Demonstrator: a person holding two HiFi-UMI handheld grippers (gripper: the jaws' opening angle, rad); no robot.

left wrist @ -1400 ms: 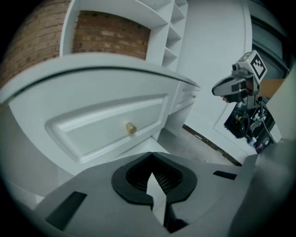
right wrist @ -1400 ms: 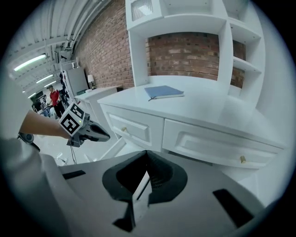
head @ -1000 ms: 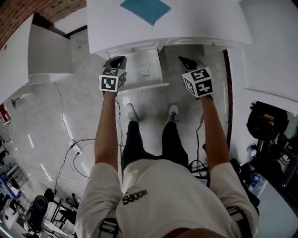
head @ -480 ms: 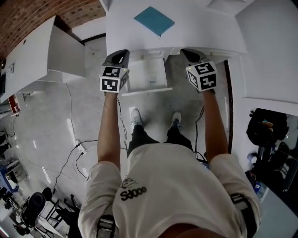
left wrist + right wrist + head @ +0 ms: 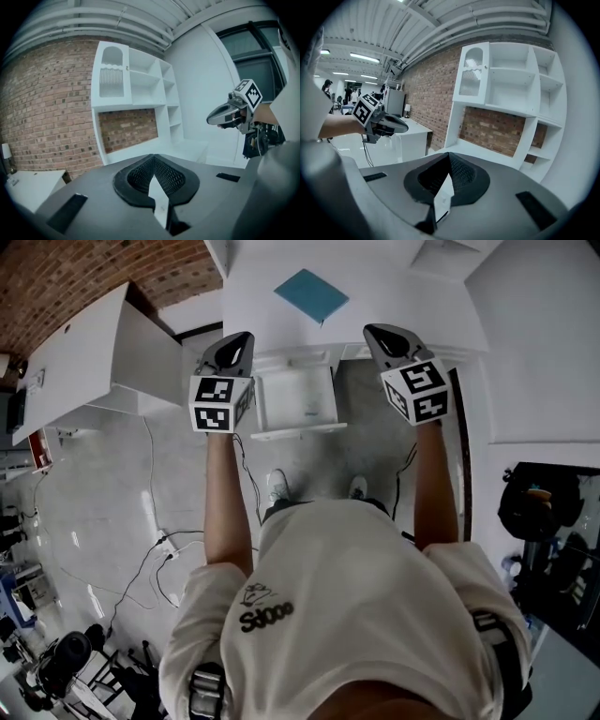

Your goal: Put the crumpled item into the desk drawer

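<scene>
A white drawer (image 5: 281,395) hangs open under the front edge of the white desk (image 5: 394,287). A small pale thing with a bluish mark (image 5: 309,412) lies inside it; I cannot tell whether it is crumpled. On the desk top rests a flat blue square (image 5: 311,293). My left gripper (image 5: 242,339) is held in the air just left of the drawer, jaws shut and empty. At the drawer's right hangs my right gripper (image 5: 373,331), also shut with nothing in it. Each gripper view shows its own closed jaws, the left gripper (image 5: 154,178) and the right gripper (image 5: 445,183), pointing at the room.
A second white desk (image 5: 84,362) stands at the left by a brick wall. Cables (image 5: 155,540) run over the pale floor. The person's shoes (image 5: 278,486) are below the drawer. Dark equipment (image 5: 539,502) sits at the right. White shelving (image 5: 511,84) fills the wall ahead.
Both grippers have risen and now reach the desk's front edge. The drawer stays open. The head view has pulled back, so more of the torso shows.
</scene>
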